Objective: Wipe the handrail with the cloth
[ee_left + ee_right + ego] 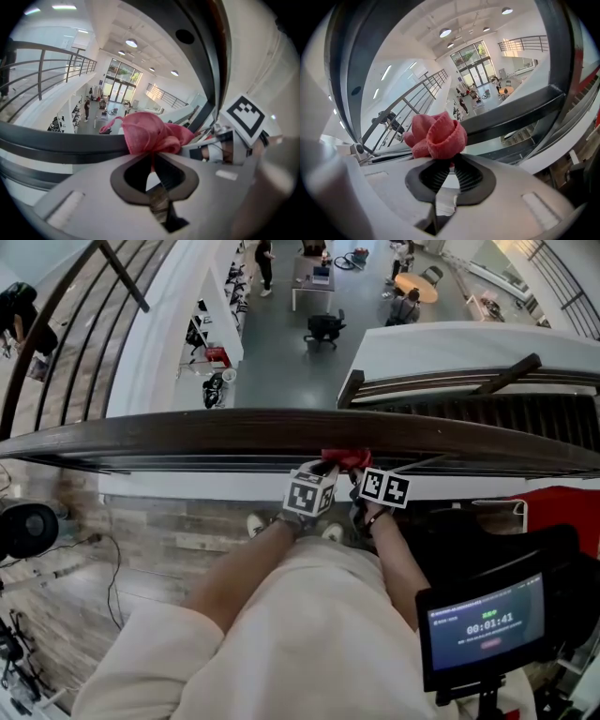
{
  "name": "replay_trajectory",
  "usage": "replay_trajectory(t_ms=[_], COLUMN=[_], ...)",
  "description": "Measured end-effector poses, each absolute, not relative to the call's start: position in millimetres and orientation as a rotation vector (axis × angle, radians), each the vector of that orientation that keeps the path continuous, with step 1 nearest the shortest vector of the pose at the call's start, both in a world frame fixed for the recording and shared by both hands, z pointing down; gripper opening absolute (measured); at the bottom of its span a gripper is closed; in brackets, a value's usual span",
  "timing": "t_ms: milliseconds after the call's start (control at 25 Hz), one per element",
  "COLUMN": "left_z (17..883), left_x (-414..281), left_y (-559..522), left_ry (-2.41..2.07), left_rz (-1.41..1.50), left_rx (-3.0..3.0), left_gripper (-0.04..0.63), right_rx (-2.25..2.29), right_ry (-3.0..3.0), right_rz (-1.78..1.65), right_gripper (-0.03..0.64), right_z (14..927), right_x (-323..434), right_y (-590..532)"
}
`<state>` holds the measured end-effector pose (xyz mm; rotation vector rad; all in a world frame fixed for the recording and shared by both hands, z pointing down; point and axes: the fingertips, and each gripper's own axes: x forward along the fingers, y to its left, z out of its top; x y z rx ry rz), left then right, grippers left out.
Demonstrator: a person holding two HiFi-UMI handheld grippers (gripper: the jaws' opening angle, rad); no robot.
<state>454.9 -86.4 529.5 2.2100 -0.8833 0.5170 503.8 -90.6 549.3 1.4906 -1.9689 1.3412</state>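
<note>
A dark wooden handrail (187, 432) runs across the head view, high over an atrium. A red cloth (347, 458) is bunched against its near edge, between the two grippers. My left gripper (322, 468) is shut on one end of the cloth (147, 133), with the rail (56, 145) just beyond its jaws. My right gripper (361, 475) is shut on the other end, where the cloth (436, 135) puffs up above the pinched jaws and the rail (511, 112) crosses behind it. The two marker cubes sit side by side, nearly touching.
Below the rail are thin metal bars (234, 463) and a white ledge (187, 486). A tablet showing a timer (487, 624) stands at the lower right, a dark round device (26, 529) at the left. Far below lies an office floor with desks and people (323, 324).
</note>
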Motion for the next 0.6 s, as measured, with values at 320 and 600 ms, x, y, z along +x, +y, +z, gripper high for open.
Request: replay_trajectory(t_ms=[320,600], left_z=[527.9,528.6], left_x=[441.2,431.0], left_y=[-88.4,-88.3], left_ry=[-0.889,-0.894], left_rz=[0.502,0.515], left_rx=[2.184,2.180], left_gripper=[0.034,0.034], right_rx=[1.479,1.468], right_ry=[-1.967,-1.956], right_rz=[1.337,1.352], right_gripper=[0.034,0.034], right_z=[546.3,548.8], right_x=[491.1,481.0], right_y=[-91.7,-91.5])
